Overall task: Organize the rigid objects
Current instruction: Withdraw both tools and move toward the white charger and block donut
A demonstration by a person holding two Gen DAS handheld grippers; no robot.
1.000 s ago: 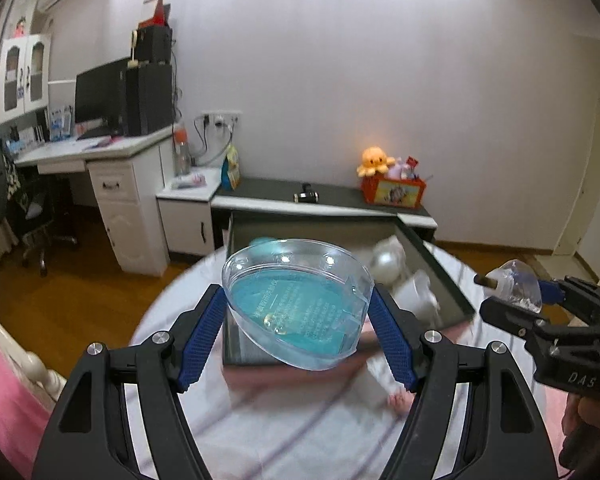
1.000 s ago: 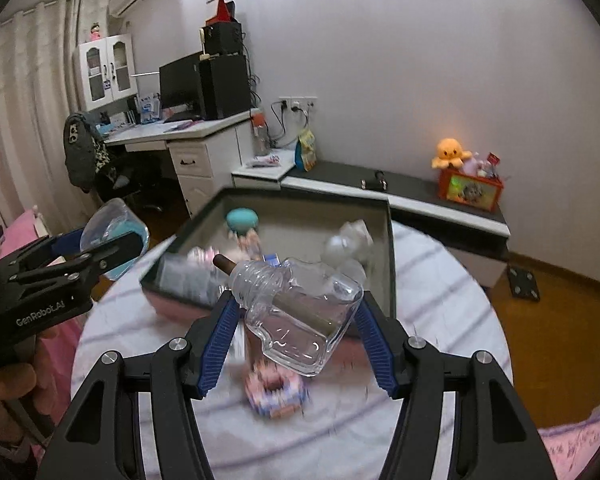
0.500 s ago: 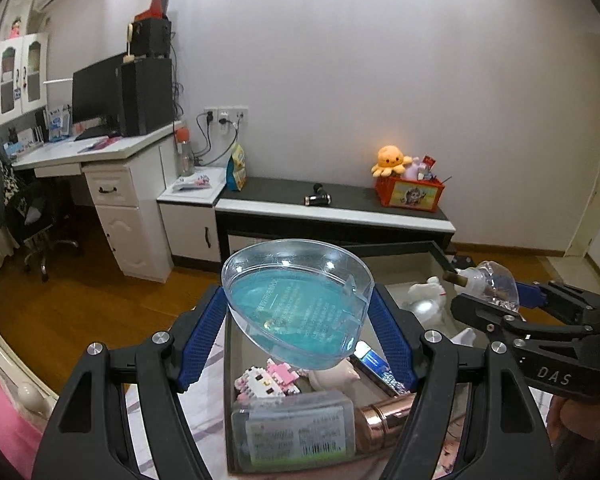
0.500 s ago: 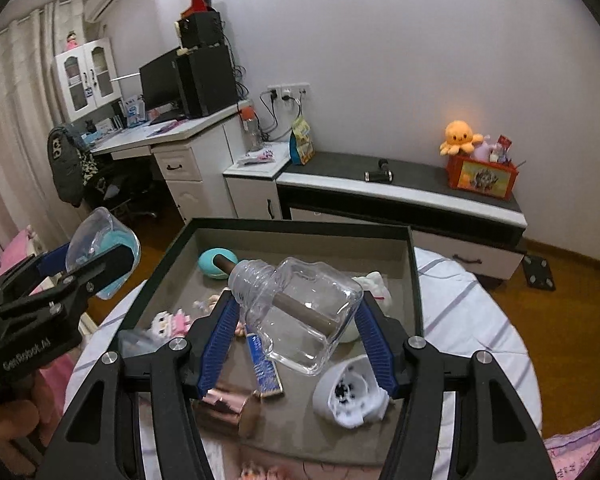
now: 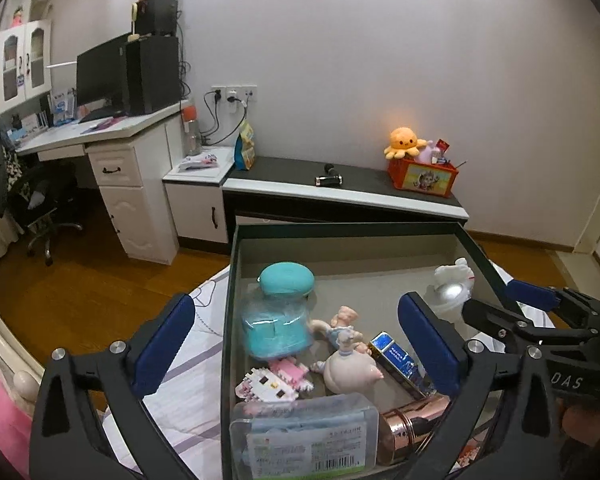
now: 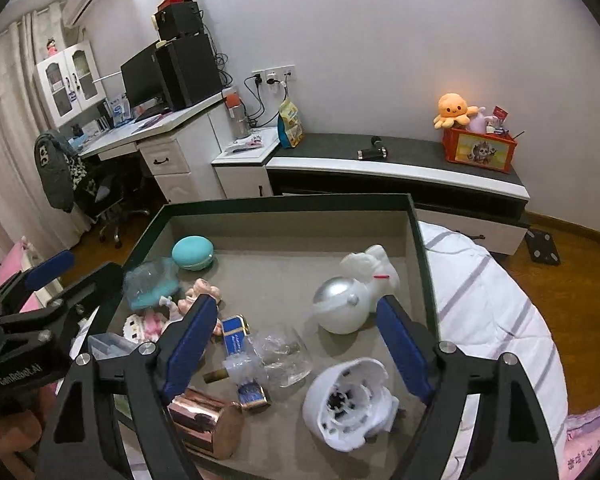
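A dark green tray (image 5: 231,280) (image 6: 422,248) lies on the striped bed. My left gripper (image 5: 296,344) is open and empty above the tray's left part. The clear dish with blue contents (image 5: 276,326) (image 6: 150,284) lies in the tray below it, blurred. My right gripper (image 6: 296,344) is open and empty over the tray's front. The clear glass bottle (image 6: 274,354) lies on the tray floor between its fingers. In the left wrist view the right gripper (image 5: 512,300) shows open at the tray's right edge.
The tray also holds a teal case (image 6: 192,253), a silver-and-white figure (image 6: 350,302), a white round part (image 6: 350,402), a copper cylinder (image 6: 206,414), a blue lighter (image 5: 400,362), a pig figure (image 5: 346,372), a pink block toy (image 5: 274,380) and a clear box (image 5: 306,434). A desk and low cabinet stand behind.
Both grippers have opened. The blue dish has dropped from the left gripper into the tray, and the glass bottle has dropped from the right gripper onto the tray floor.
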